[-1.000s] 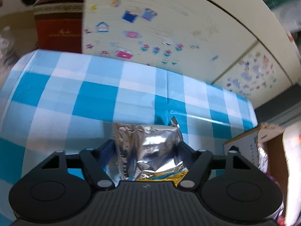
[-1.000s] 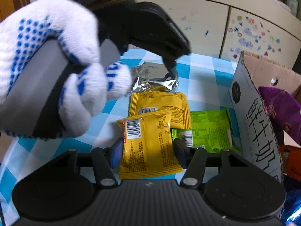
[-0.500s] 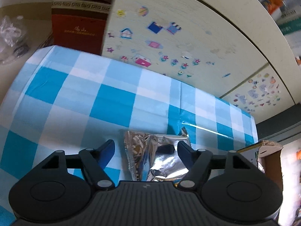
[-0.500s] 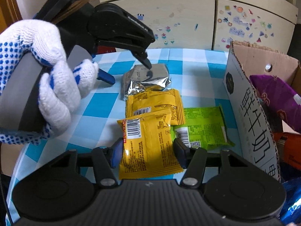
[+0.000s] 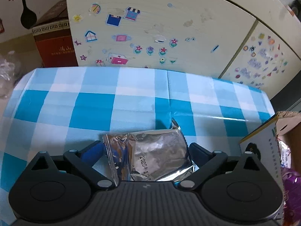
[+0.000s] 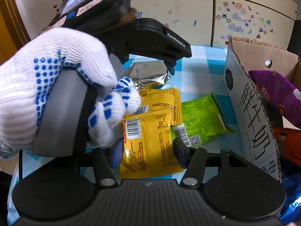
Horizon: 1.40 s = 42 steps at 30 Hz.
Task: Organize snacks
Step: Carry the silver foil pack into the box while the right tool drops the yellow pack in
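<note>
Released now: left tool has just been opening and stands wide around the crinkled silver foil packet flat on the checked worktop. Right tool half-open astride a glossy yellow packet, grip unclear; cardboard box alongside.

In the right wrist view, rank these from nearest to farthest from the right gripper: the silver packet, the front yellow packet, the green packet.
1. Front yellow packet: between the right gripper's fingers.
2. Green packet: just beyond, to the right, beside the cardboard box.
3. Silver packet: farthest, behind the yellow ones, under the left gripper.
</note>
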Available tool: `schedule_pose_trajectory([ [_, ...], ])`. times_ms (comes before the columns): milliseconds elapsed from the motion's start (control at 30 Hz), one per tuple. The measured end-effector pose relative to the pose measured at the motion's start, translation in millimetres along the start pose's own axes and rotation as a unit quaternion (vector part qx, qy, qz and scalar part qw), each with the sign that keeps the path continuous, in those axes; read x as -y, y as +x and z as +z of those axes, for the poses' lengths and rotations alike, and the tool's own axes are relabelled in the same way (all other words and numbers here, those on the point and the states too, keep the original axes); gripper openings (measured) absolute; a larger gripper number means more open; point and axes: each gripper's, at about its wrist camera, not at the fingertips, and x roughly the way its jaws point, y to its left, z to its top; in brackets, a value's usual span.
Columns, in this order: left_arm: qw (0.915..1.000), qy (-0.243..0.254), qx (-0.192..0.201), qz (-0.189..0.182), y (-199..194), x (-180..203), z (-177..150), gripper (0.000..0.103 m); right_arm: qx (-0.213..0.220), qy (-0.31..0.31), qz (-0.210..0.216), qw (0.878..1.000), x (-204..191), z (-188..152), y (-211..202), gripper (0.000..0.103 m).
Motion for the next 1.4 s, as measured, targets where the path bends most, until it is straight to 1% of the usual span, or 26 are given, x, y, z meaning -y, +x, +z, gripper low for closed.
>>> schedule_pose_trajectory([
  [100, 1.0, 0.002, 0.006, -0.005, -4, -3, 1, 0.086, 0.0, 0.001, 0.001, 1.0, -1, 0, 0, 0.057],
  [200, 0.9997, -0.02, 0.006, -0.012, -10, -11, 4, 0.081, 0.0, 0.002, 0.002, 1.0, 0, 2, -1, 0.057],
  [433, 0.9992, -0.033, 0.022, -0.005, -35, -29, 9, 0.081, 0.01, -0.004, 0.002, 1.0, -2, 5, -4, 0.057],
  [667, 0.9982, -0.049, 0.033, 0.007, -65, -52, 2, 0.081, 0.03, -0.011, 0.002, 0.999, -9, 8, -16, 0.056],
  [767, 0.9978, -0.055, 0.036, 0.012, -80, -61, -7, 0.081, 0.044, -0.013, 0.001, 0.999, -10, 12, -25, 0.056],
  [900, 0.9974, -0.062, 0.037, 0.009, -96, -71, -22, 0.081, 0.062, -0.007, -0.001, 0.998, -8, 16, -37, 0.056],
  [1067, 0.9966, -0.075, 0.033, 0.009, -107, -80, -44, 0.081, 0.082, 0.002, -0.006, 0.997, -3, 22, -56, 0.056],
  [1400, 0.9968, -0.064, 0.048, 0.008, -128, -78, -86, 0.081, 0.13, 0.035, -0.011, 0.991, 21, 37, -102, 0.057],
])
